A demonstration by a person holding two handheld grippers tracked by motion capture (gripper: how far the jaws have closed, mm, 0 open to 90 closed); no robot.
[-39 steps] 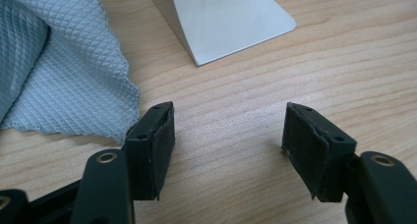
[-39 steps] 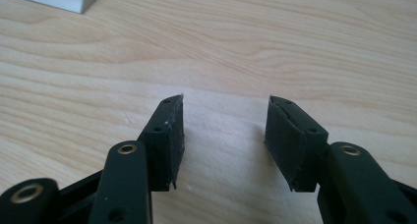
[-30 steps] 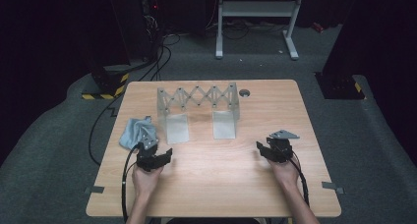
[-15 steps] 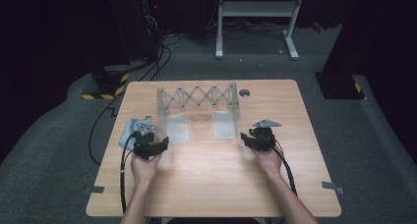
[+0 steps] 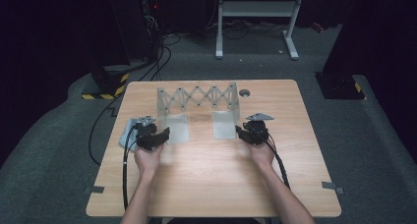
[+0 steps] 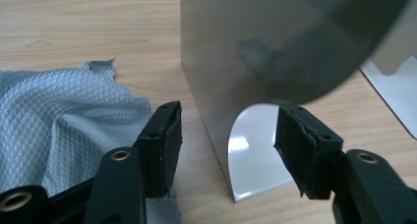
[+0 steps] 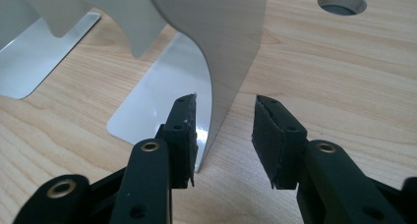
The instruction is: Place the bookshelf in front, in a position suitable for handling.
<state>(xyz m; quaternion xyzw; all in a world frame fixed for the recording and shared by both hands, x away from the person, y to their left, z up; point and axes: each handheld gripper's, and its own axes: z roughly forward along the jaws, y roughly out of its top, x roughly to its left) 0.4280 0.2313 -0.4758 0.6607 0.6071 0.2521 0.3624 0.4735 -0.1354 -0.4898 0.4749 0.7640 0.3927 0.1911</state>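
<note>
Your left gripper (image 5: 162,134) sits near the table's left edge with its jaws wide apart. Your right gripper (image 5: 239,130) sits toward the right edge, jaws apart too. Both forearms reach in from the near edge.

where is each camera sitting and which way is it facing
High view: above the person's side, facing forward and down on the table; both forearms, left hand-held gripper and right hand-held gripper show.
Left gripper view: rides the left hand-held gripper, open jaws astride the rack's left end plate, cloth beside.
Right gripper view: rides the right hand-held gripper, open jaws astride the right end plate.
All share the metal rack.
</note>
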